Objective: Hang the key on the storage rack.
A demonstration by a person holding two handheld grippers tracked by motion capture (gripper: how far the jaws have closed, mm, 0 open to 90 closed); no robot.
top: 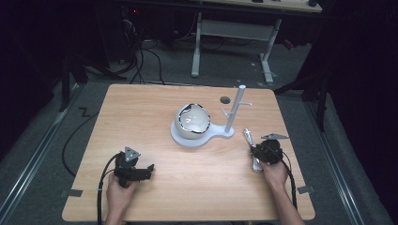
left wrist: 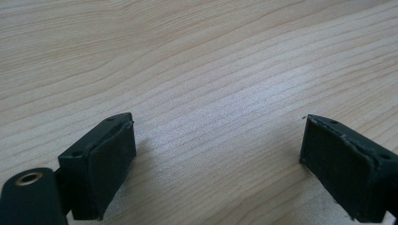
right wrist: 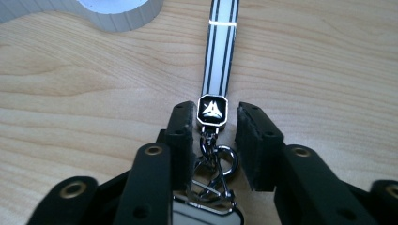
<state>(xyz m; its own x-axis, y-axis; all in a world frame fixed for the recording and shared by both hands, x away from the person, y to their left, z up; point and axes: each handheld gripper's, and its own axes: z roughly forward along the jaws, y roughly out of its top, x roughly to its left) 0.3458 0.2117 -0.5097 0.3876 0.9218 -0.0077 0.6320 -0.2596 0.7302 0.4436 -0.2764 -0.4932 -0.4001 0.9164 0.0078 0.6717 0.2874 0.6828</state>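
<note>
A keychain (top: 248, 135) lies on the wooden table (top: 155, 108) at the right, its white strap (right wrist: 219, 51) with black stripes running off toward a white stand (top: 220, 133). My right gripper (top: 254, 150) is low over it. In the right gripper view the jaws (right wrist: 215, 118) flank the black logo clasp (right wrist: 212, 110) and the metal rings (right wrist: 217, 164). The left pad sits against the clasp and a narrow gap shows at the right pad. My left gripper (top: 149, 168) rests near the front left, its jaws (left wrist: 218, 136) wide open over bare wood.
The white stand has a round base (right wrist: 117, 14), a thin upright post (top: 236, 108) with side hooks, and a shiny globe (top: 192, 119) sitting on the base. A small dark hole (top: 225, 100) marks the table behind it. A desk frame (top: 230, 35) stands beyond the table.
</note>
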